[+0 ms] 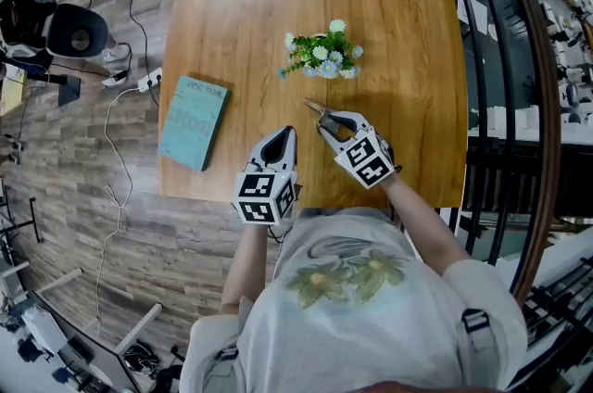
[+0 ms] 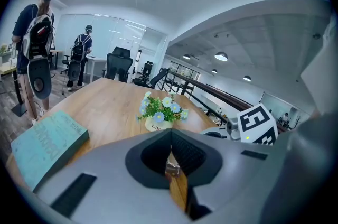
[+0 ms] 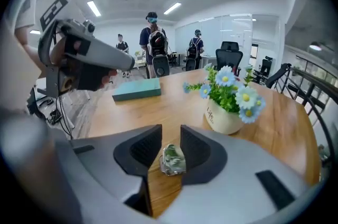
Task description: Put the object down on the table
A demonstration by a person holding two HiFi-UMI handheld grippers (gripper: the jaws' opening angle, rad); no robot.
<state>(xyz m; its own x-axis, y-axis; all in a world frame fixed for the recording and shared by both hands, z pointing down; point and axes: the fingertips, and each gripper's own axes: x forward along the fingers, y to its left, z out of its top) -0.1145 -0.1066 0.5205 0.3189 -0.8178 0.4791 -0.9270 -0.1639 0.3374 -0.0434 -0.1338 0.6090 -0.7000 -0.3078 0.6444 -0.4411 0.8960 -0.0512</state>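
Observation:
In the right gripper view a small shiny clear-wrapped object (image 3: 172, 158) lies on the wooden table (image 3: 158, 106) between the pads of my right gripper (image 3: 171, 131). The jaws stand apart with table showing beside the object, which sits close to the right pad. Seen from the head, the right gripper (image 1: 326, 122) is low over the near middle of the table (image 1: 250, 2), just in front of the flower pot; the object is too small to make out there. My left gripper (image 1: 288, 134) hovers beside it to the left, jaws together (image 2: 170, 134) and nothing held.
A small white pot of blue and white flowers (image 1: 322, 56) stands mid-table, just beyond the right gripper. A teal book (image 1: 193, 120) lies by the left edge. A black railing (image 1: 519, 104) runs along the right; cables (image 1: 116, 150) lie on the floor at left. People (image 3: 153, 43) stand far off.

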